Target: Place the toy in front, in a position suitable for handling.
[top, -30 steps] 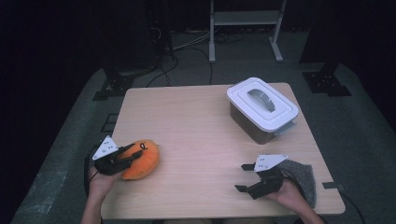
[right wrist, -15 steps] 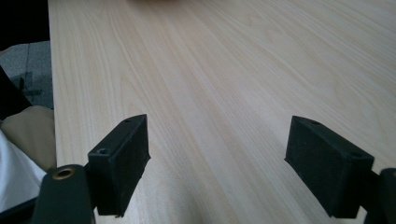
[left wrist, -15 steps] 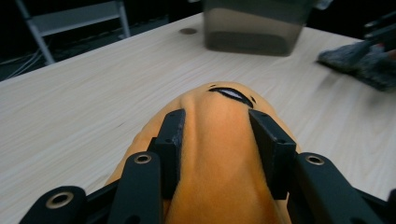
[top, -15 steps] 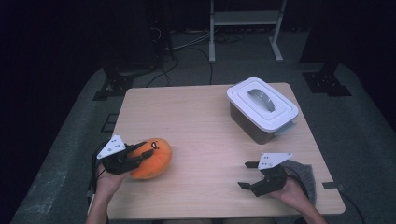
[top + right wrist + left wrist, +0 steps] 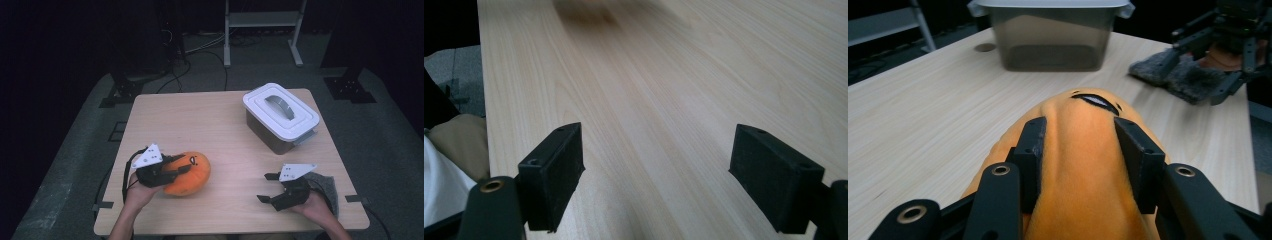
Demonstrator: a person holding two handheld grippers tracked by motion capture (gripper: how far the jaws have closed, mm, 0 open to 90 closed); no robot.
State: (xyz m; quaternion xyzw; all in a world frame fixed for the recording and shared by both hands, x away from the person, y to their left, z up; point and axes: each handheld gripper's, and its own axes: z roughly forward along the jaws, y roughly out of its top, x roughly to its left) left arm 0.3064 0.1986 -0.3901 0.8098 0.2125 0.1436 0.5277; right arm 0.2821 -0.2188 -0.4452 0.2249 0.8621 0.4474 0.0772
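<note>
An orange plush toy (image 5: pixel 189 175) lies near the table's front left. My left gripper (image 5: pixel 181 165) is shut on it, and in the left gripper view both black jaws press into the soft orange body (image 5: pixel 1083 165). My right gripper (image 5: pixel 267 187) hovers over the front right of the table, open and holding nothing; in the right gripper view (image 5: pixel 656 165) its jaws stand wide apart over bare wood. A grey furry cloth (image 5: pixel 326 186) lies under the right hand, also seen as a grey furry cloth (image 5: pixel 1183 80) in the left gripper view.
A lidded translucent box (image 5: pixel 281 117) with a white lid and grey handle stands at the back right of the wooden table (image 5: pixel 200 125). A metal rack's legs (image 5: pixel 262 20) and cables lie on the floor beyond the table.
The left gripper has carried the orange plush toy a little to the right, toward the table's middle. The right gripper has shifted slightly right and stays open.
</note>
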